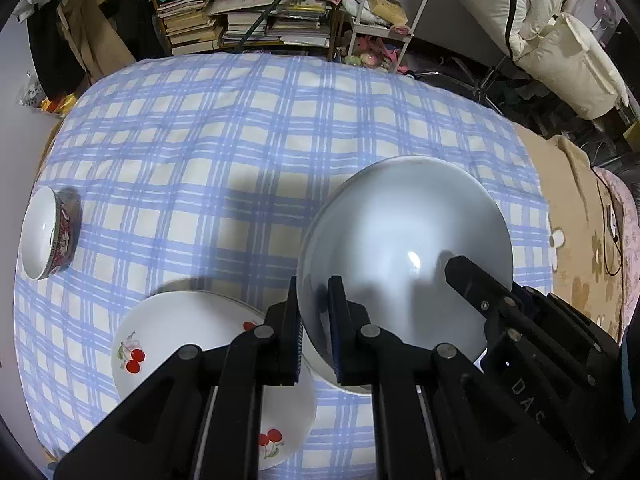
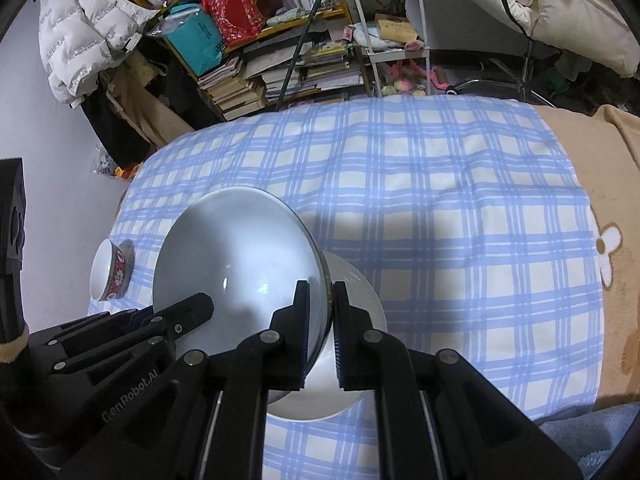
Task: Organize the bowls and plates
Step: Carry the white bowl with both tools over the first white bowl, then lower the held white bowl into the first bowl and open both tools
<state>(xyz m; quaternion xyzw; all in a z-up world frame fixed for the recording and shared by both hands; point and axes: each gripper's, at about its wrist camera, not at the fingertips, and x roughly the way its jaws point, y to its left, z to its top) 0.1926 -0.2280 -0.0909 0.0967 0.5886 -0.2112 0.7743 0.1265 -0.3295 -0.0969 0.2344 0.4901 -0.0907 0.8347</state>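
Both tongs, the left gripper (image 1: 313,300) and the right gripper (image 2: 321,304), pinch opposite rims of the big white bowl (image 1: 404,248) at centre frame, so we should lower it level onto the plain plate (image 2: 356,280) beneath, clear of the cherry plate (image 1: 192,332) at lower left.

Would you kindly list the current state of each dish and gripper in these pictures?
Large plain white bowl: gripped at opposite rims by both grippers, tilted, above another white dish on the blue checked cloth.
White plate with red cherries: flat on the cloth, empty.
Small bowl with red patterned outside: resting on the cloth, empty.
Left gripper: shut on the large bowl's rim.
Right gripper: shut on the opposite rim.
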